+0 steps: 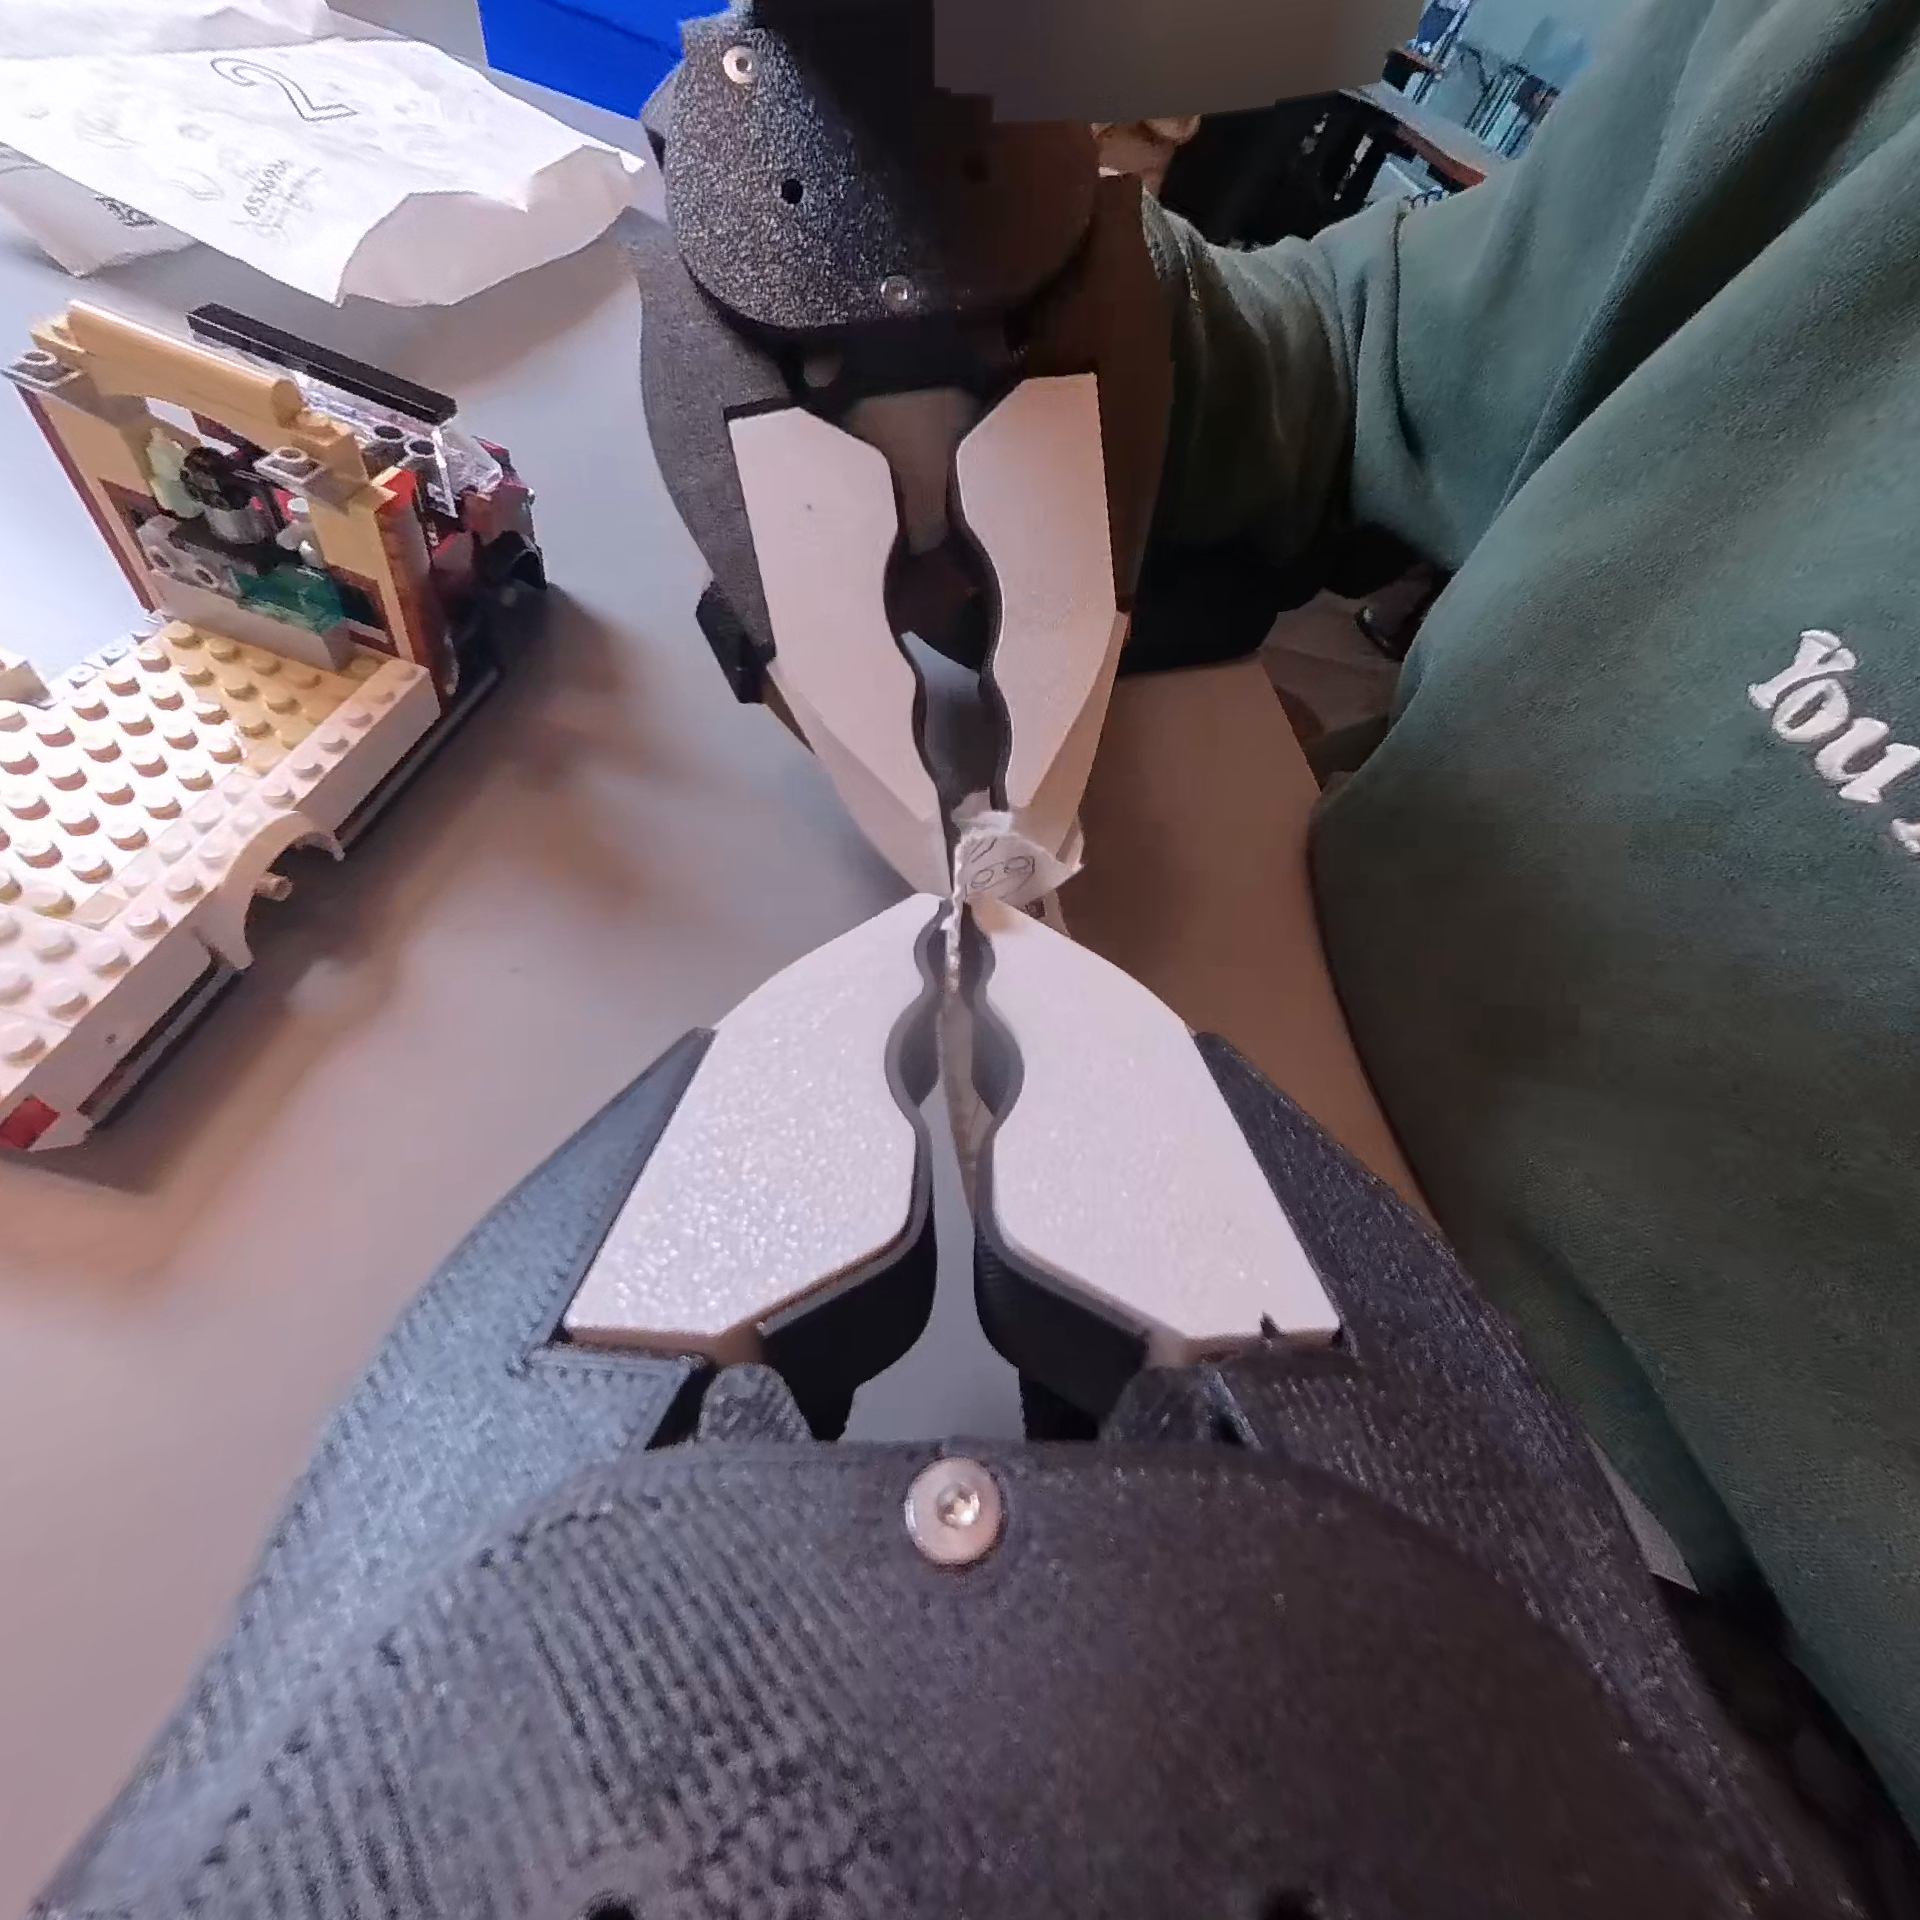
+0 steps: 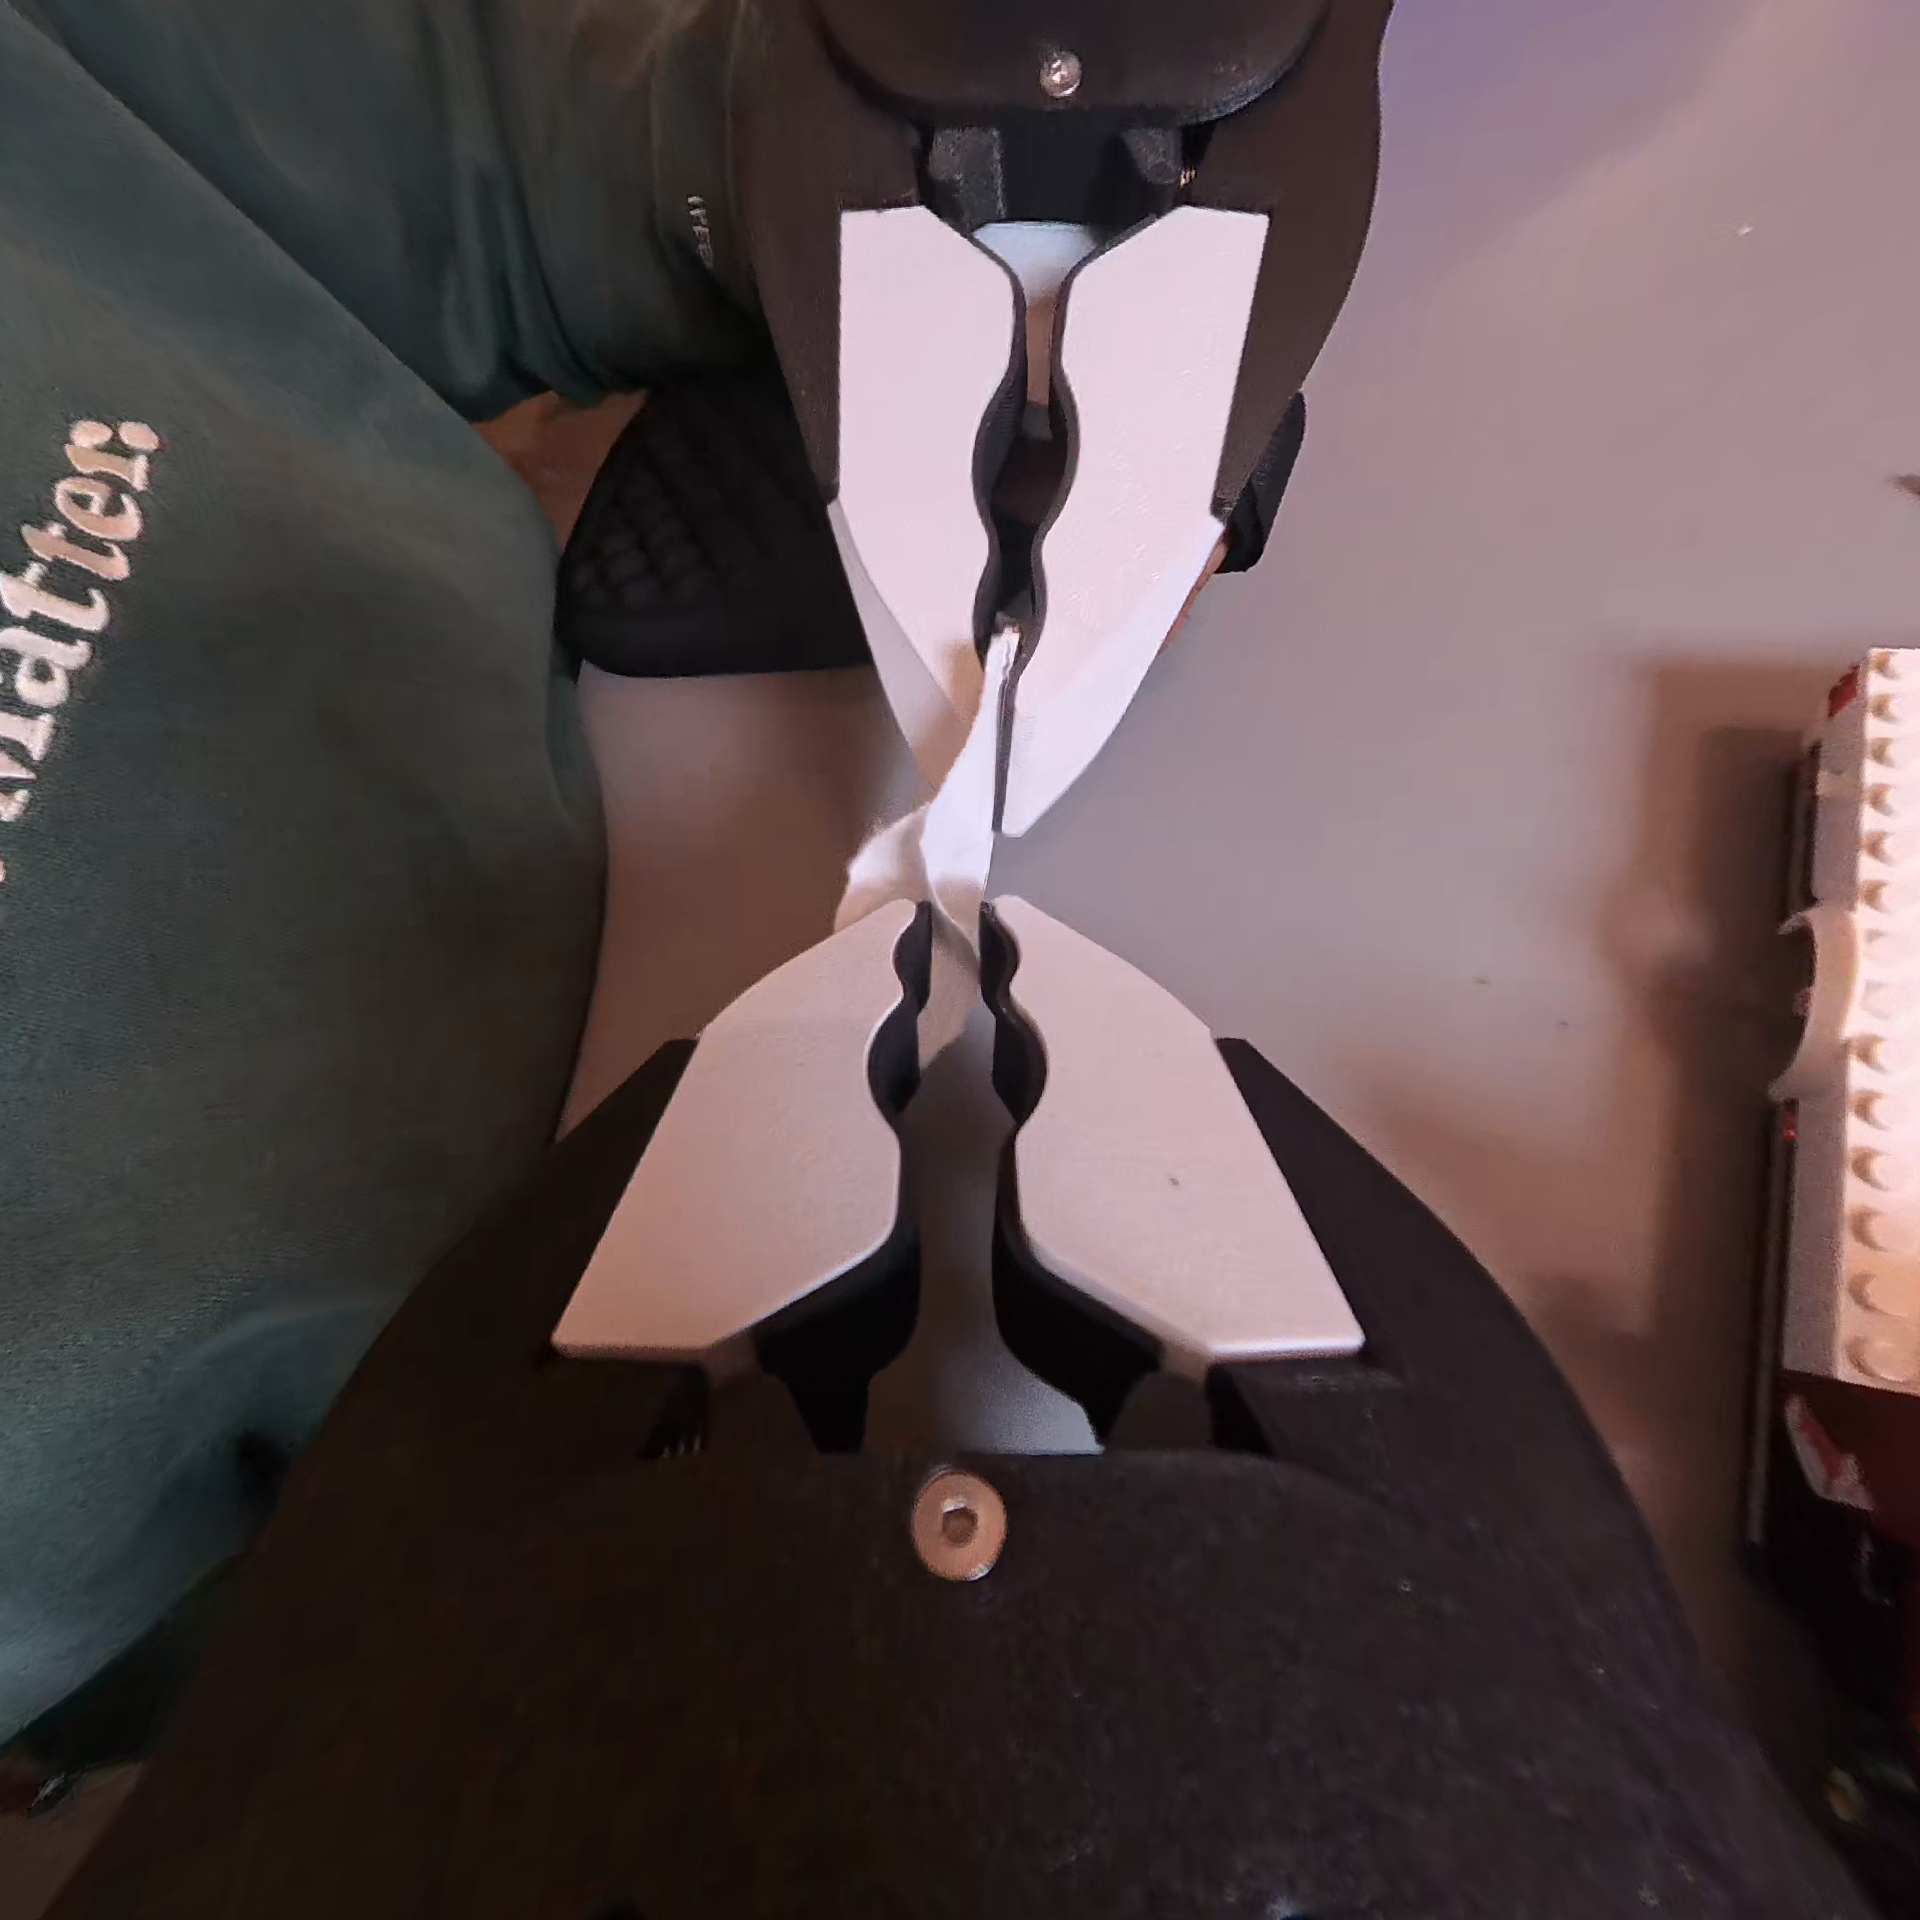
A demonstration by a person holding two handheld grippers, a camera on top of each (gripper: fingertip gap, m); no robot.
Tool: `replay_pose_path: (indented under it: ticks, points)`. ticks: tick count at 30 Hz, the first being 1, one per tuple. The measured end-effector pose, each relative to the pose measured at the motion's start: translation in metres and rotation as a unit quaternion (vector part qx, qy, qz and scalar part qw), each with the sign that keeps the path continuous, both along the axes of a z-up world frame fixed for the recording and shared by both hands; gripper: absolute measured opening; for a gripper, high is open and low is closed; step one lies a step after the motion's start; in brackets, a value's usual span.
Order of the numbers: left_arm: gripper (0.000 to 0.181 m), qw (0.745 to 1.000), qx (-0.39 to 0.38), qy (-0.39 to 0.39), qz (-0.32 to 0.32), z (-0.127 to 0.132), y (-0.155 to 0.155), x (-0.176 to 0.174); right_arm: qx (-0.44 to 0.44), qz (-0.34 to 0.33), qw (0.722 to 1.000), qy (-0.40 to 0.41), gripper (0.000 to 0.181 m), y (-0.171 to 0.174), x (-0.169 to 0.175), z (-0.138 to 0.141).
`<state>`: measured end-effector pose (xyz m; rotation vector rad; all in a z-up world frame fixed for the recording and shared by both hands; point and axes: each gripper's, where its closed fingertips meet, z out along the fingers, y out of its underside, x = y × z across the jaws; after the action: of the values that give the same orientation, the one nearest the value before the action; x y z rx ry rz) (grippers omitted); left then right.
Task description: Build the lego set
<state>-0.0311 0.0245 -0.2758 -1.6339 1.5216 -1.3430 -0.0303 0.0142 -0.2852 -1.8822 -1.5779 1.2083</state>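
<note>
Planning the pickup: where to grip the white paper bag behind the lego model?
Pinch the paper bag at its crumpled right-hand end, coming in low from the right with one of the jaws above and one below. That end looks slightly lifted, while the rest lies flat on the table.

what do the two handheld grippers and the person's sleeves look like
Both the left gripper and right gripper have black, rough-textured printed bodies with a silver screw, and flat white fingers with wavy black inner edges. The person wears a dark green sweatshirt with white lettering.
</note>
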Motion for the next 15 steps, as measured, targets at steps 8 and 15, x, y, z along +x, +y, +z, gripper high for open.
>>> replay_pose_path:
  ticks: [8, 15]
  points:
    - [0.001, 1.0, -0.012, -0.008, -0.001, 0.002, 0.001, -0.001, 0.038, -0.022, 0.999, -0.017, 0.001, 0.008, 0.004, -0.001]
    - [0.001, 0.999, -0.012, -0.032, -0.006, 0.013, -0.011, 0.009, 0.014, 0.009, 1.0, -0.013, 0.0, -0.009, -0.008, -0.009]
